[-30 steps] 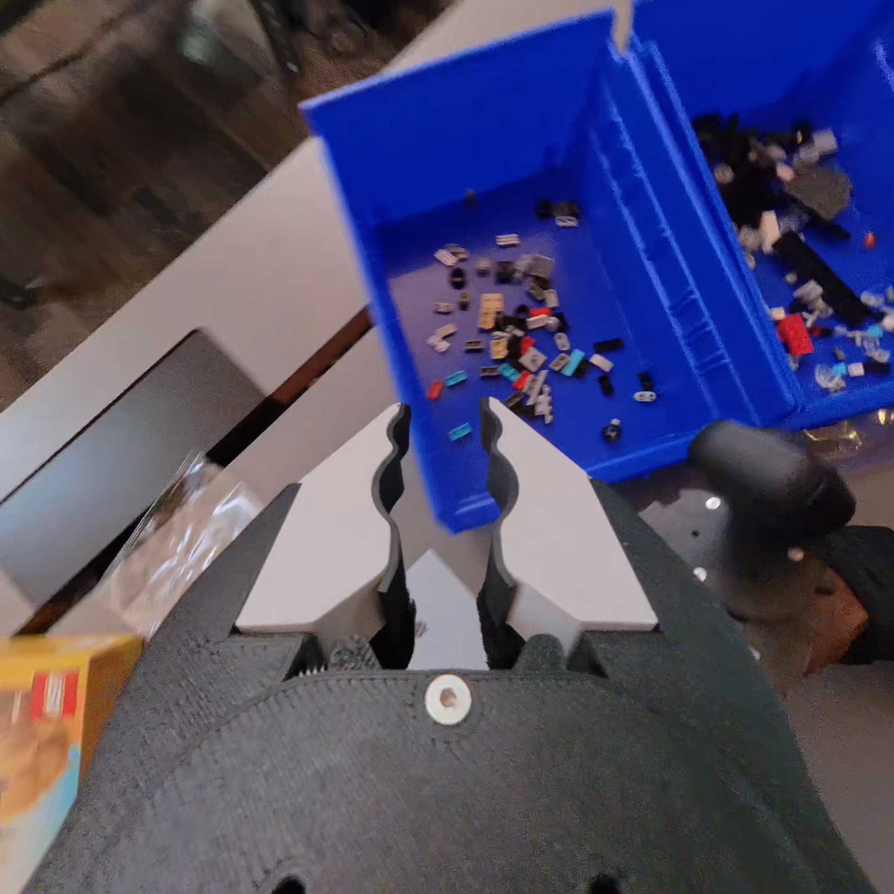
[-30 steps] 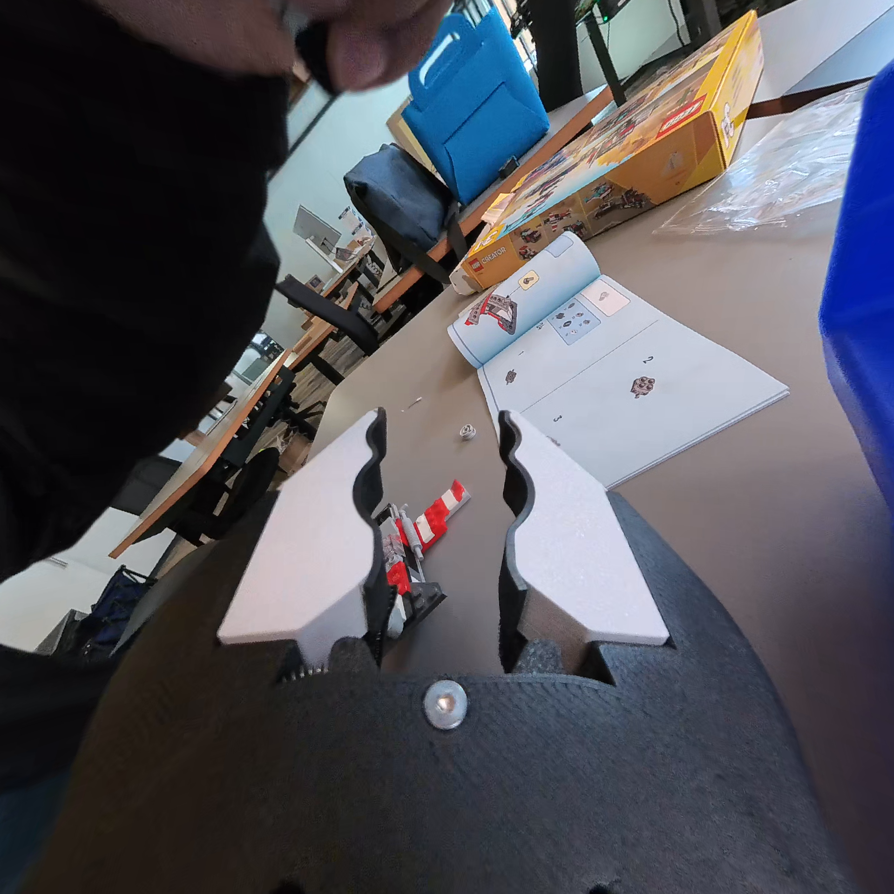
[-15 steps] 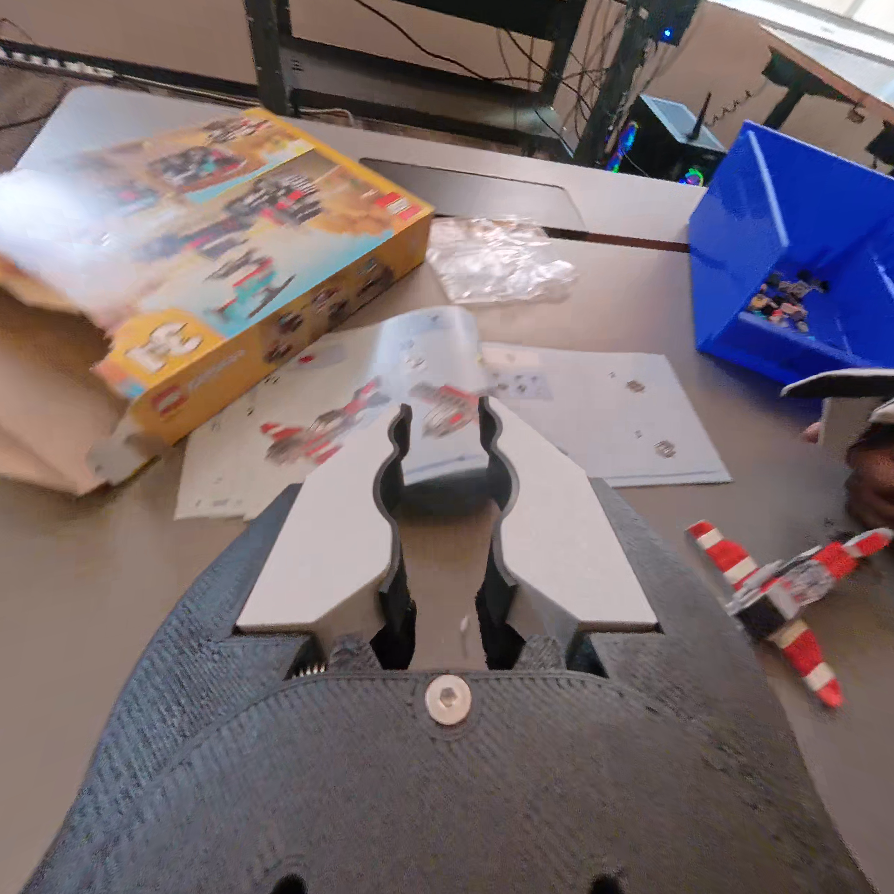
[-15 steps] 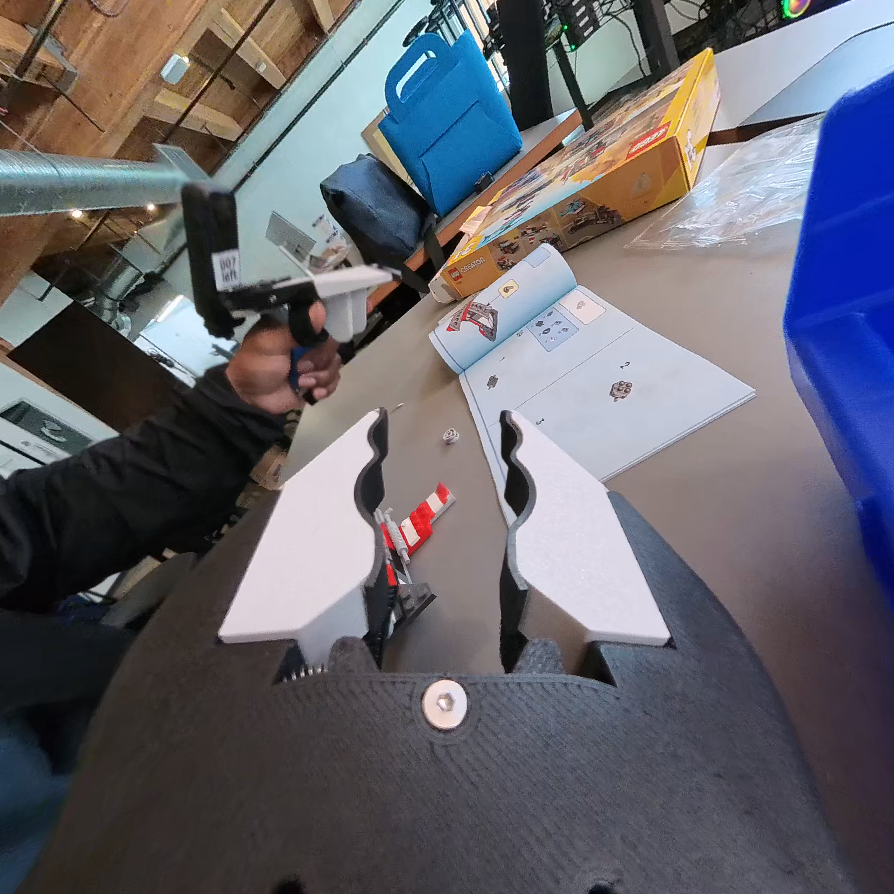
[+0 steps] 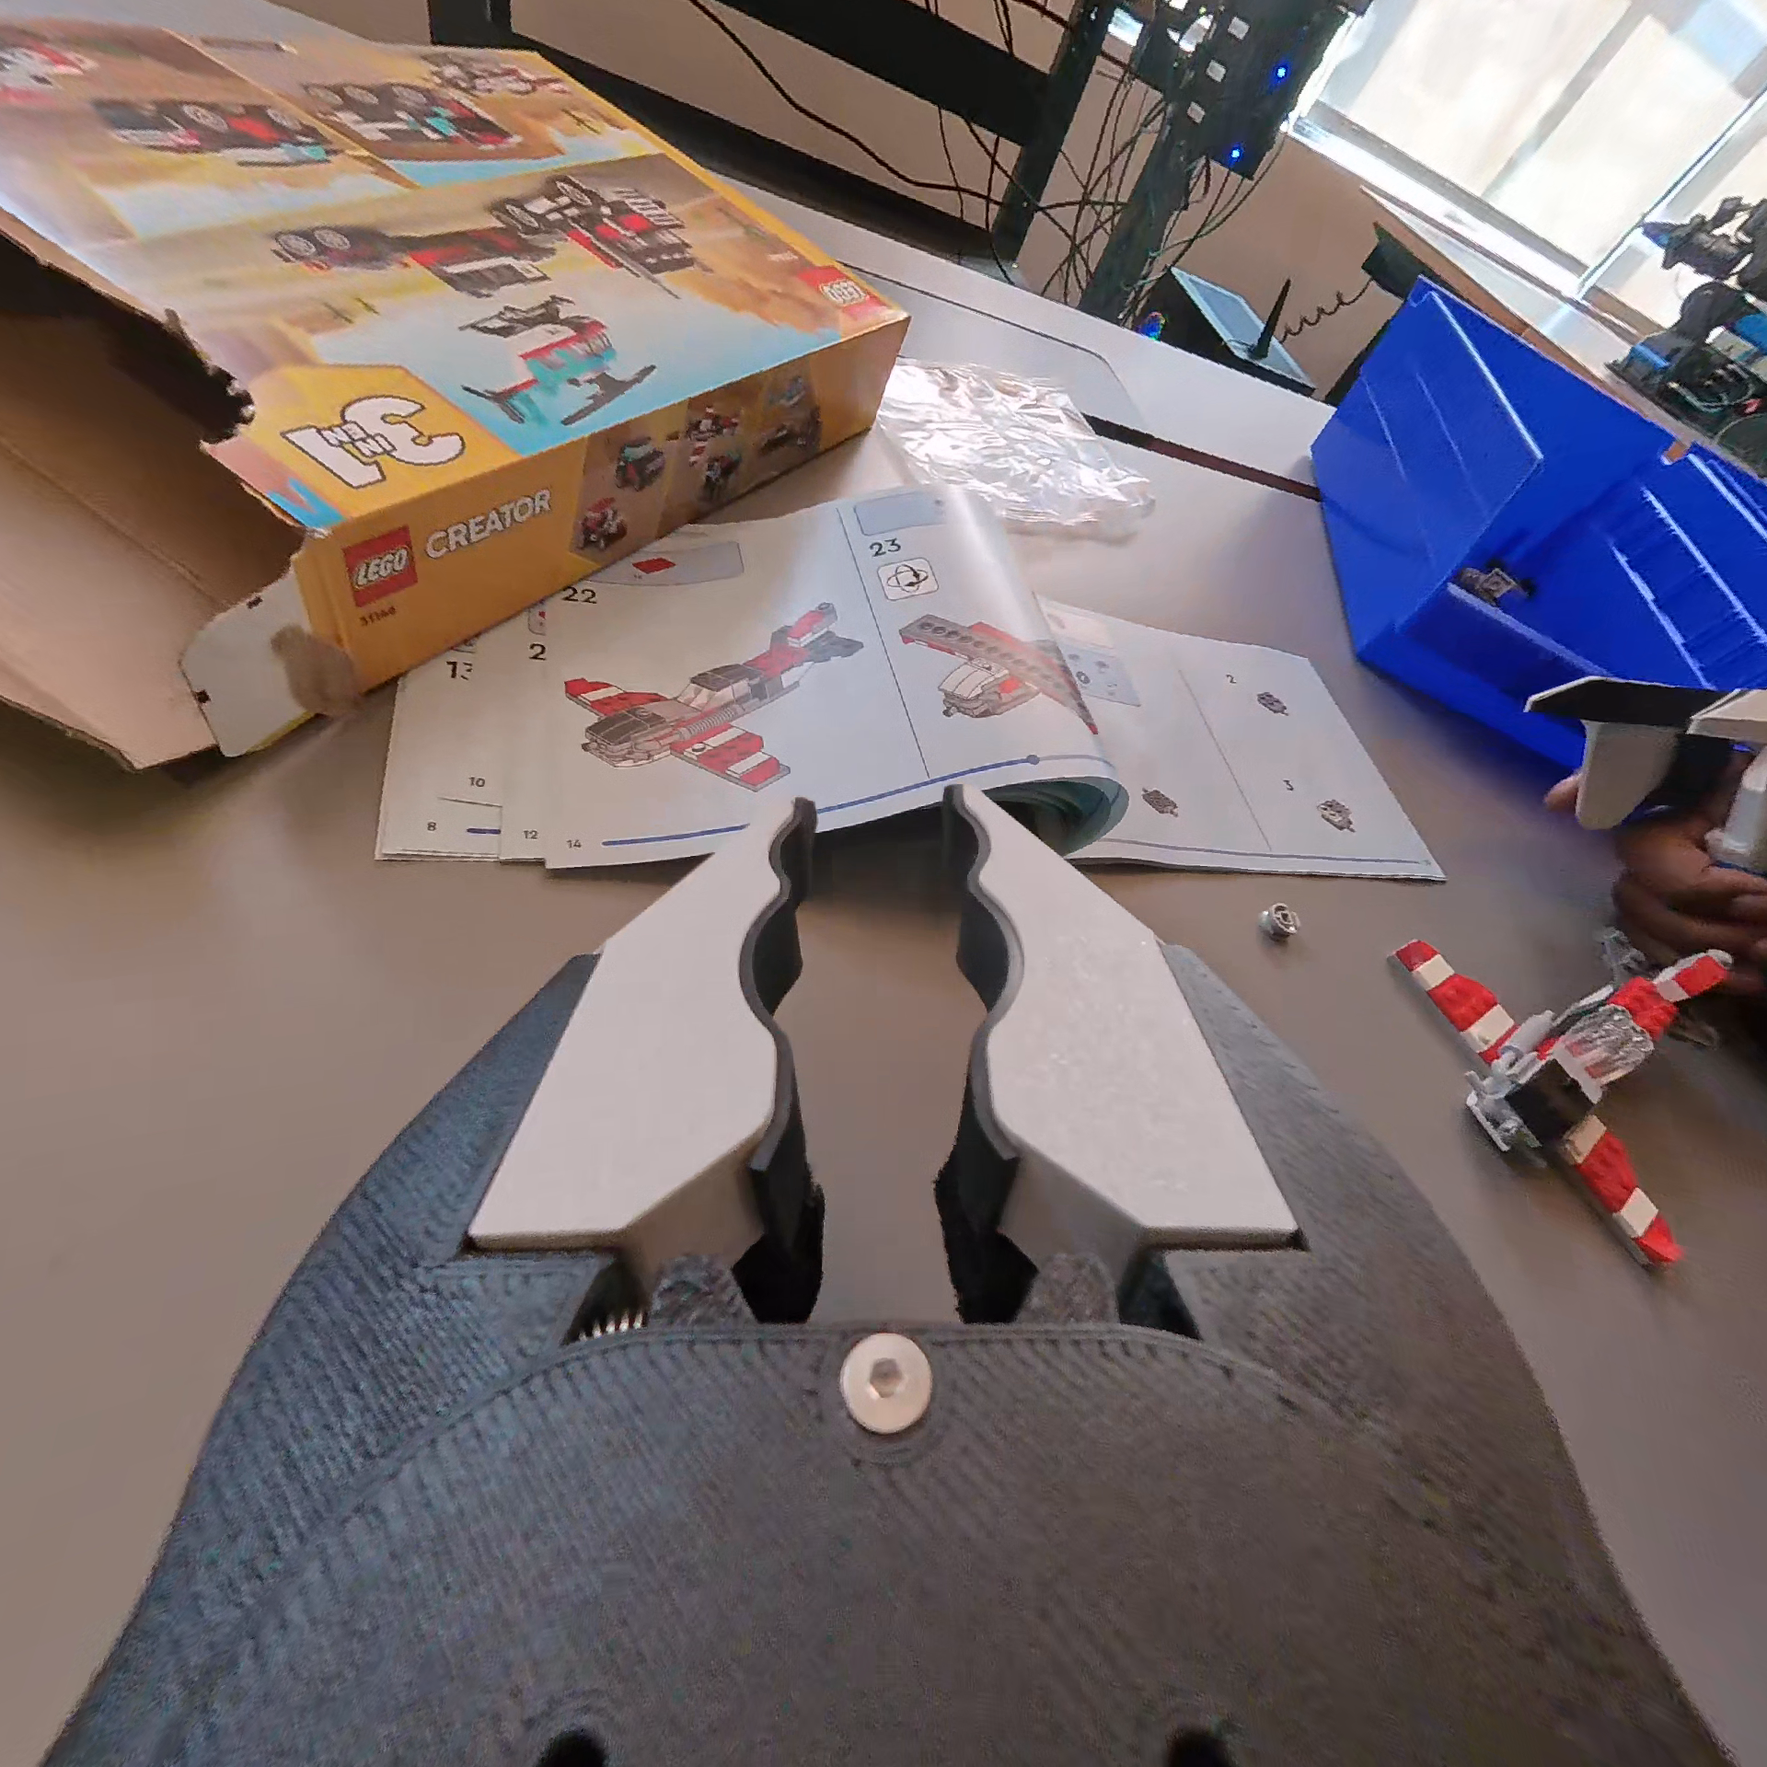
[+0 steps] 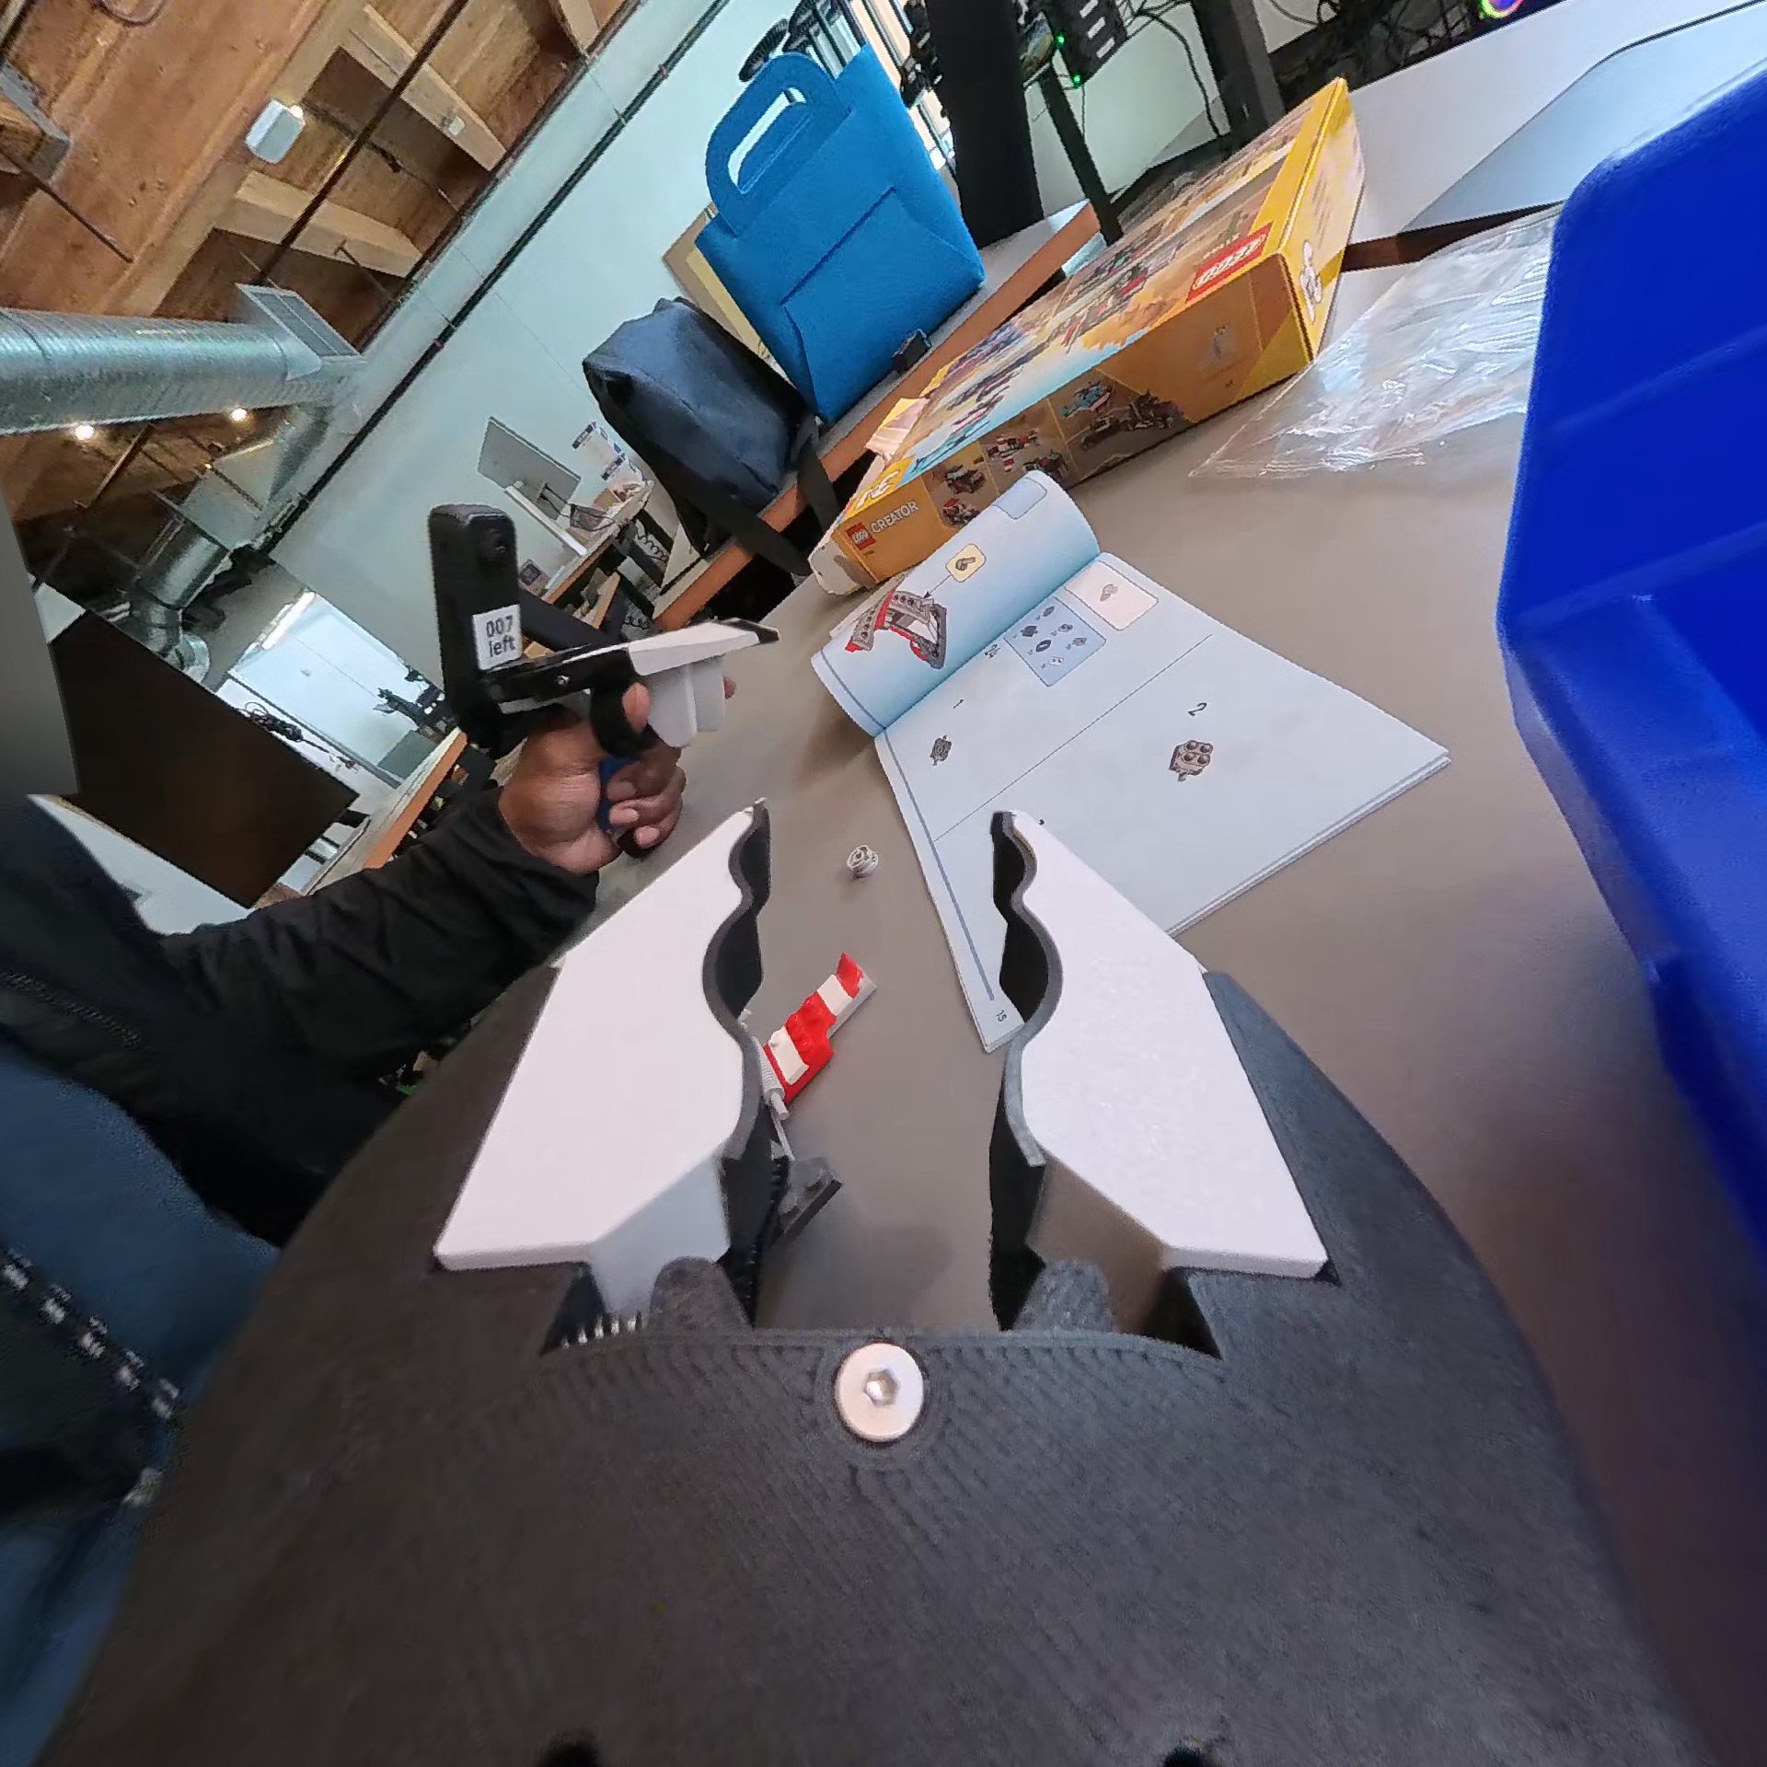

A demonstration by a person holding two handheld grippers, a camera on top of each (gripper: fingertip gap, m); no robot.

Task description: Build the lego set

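Red-and-white striped wings mark your part-built lego plane (image 5: 1568, 1071), lying on the grey table (image 5: 239, 1004) at the right edge of the left wrist view. Treat it as light but fragile: snapped-on plates that will likely pop loose under a hard squeeze or a twist. Your safest hold is probably across the dark, blocky fuselage at its middle, not on the thin wing tips.

Your right gripper (image 6: 880, 841) stands with its fingers spread and nothing between them. In the right wrist view the plane (image 6: 813, 1033) sits low between those fingers, hard against the inner face of the left-hand finger (image 6: 621, 1080), with a striped wing pointing up toward the centre of the frame; whether finger and model actually touch, you cannot tell from here.

Your left gripper (image 5: 880, 832) is also parted and empty, aimed at the open instruction booklet (image 5: 813, 688) in mid-frame, well apart from the plane. A small grey round stud piece (image 5: 1279, 921) lies loose between booklet and plane. Beyond, the yellow set box (image 5: 478, 382) fills the upper left and a blue parts bin (image 5: 1492, 535) the upper right.
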